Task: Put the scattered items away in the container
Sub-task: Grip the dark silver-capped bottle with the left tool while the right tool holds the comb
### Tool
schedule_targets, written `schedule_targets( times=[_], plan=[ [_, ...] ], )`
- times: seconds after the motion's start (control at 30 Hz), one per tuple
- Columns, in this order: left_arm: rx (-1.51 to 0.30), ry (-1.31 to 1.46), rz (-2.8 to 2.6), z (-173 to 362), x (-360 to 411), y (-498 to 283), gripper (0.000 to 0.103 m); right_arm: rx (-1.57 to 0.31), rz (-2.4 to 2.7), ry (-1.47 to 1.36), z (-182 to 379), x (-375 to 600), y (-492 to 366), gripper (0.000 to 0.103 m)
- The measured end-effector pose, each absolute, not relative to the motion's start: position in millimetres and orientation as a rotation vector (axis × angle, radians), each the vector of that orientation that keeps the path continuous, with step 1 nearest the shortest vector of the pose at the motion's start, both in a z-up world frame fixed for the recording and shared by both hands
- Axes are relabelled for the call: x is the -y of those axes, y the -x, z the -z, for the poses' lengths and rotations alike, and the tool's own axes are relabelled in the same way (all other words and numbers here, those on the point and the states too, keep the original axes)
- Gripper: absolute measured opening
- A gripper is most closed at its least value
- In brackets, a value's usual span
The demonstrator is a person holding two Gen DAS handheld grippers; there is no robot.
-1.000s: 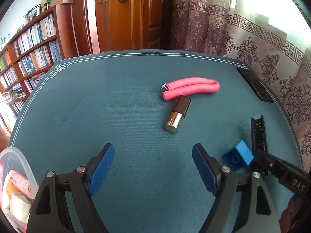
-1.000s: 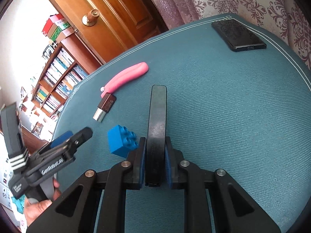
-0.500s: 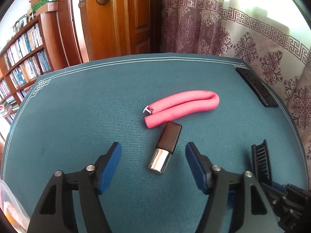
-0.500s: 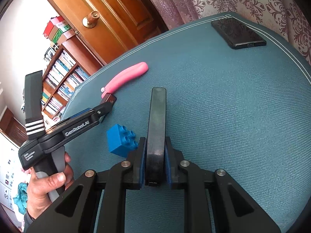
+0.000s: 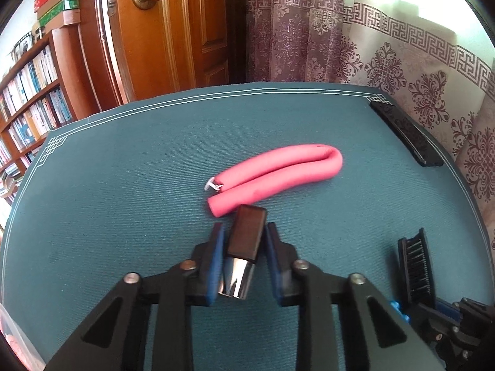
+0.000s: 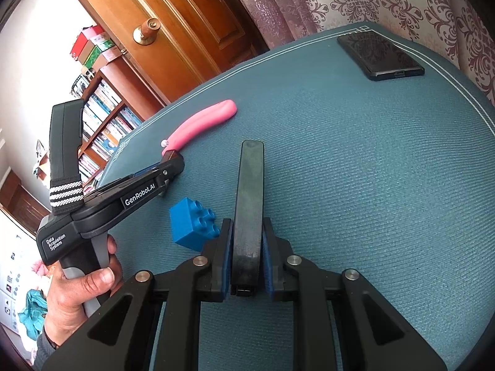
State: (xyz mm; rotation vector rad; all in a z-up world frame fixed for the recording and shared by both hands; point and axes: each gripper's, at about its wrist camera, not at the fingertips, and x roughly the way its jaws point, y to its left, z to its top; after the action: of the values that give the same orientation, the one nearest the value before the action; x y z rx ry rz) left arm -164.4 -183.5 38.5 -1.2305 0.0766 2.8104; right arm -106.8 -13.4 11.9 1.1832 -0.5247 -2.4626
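Since the earlier frame, my left claw (image 5: 243, 249) has advanced across the teal counter (image 5: 123, 185) and narrowed from a wide spread to bracket the lipstick tube (image 5: 244, 245). Its blue pads (image 5: 216, 256) now lie along the tube's two sides, the left pad touching the silver base, a slight gap visible on the right; whether the grip is fully clenched cannot be told. The tube lies on the counter, black cap pointing far, silver end near. Just beyond the cap rests the folded pink foam roller (image 5: 278, 170), its free ends nearly touching the cap.

My right claw (image 6: 246, 258) is clenched on the black comb (image 6: 249, 204), held on edge with its length pointing away over the counter. Just left of this claw sits the blue toy brick (image 6: 193, 227), studs facing right. In the left wrist view the comb's teeth (image 5: 416, 266) show at the near right.

A black phone (image 6: 379, 54) lies flat at the far right corner of the counter. At the near left edge of the left wrist view, the rim of the clear plastic container (image 5: 12, 337) is partly visible. My left hand (image 6: 77, 284) grips the left tool's handle.
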Motion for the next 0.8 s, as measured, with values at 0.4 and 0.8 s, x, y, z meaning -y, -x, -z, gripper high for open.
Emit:
schedule_targets(
  times=[0.4,0.8],
  plan=[
    [-0.011,1.24,-2.821,-40,189,133,0.022,0.536,2.458,-1.181,-13,11,107,0.019],
    [-0.002,1.16,-2.903,-58,197,85,0.023,0.572,2.47,-1.192,-16,7,106,0.019]
  ],
)
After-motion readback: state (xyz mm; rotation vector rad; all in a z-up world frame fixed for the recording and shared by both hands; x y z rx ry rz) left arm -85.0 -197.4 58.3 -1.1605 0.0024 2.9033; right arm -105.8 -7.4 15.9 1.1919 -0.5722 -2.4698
